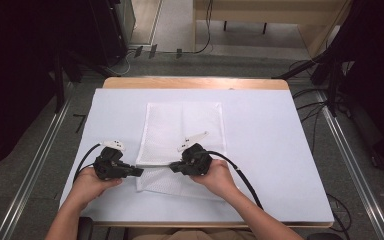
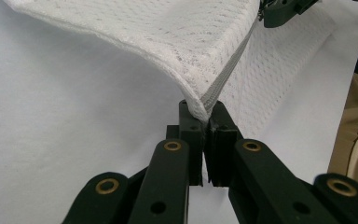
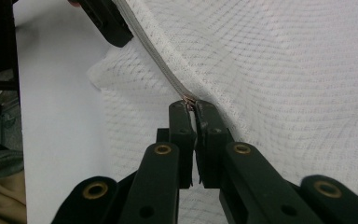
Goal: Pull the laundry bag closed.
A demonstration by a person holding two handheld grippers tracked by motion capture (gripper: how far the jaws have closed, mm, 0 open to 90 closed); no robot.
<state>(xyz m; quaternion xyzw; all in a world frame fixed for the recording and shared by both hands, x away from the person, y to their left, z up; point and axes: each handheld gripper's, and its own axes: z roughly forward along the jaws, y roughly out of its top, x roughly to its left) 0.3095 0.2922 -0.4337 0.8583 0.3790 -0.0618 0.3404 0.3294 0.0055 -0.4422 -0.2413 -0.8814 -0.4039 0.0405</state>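
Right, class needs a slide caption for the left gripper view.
Left gripper pinching the corner of a white mesh bag at its zipper end.

We record a wooden table [image 1: 195, 83] whose top is almost wholly covered by a white sheet [image 1: 270, 160], with bare wood showing along the far edge. Around it we note a grey floor [image 1: 45, 165] carrying metal rails [image 1: 32, 165] along the left and right sides, and black cables [image 1: 310, 107] lying past the table's far right corner. Beyond the far edge we list a pale wooden bench [image 1: 265, 12], dark equipment [image 1: 30, 45] at both sides, and even, soft light.
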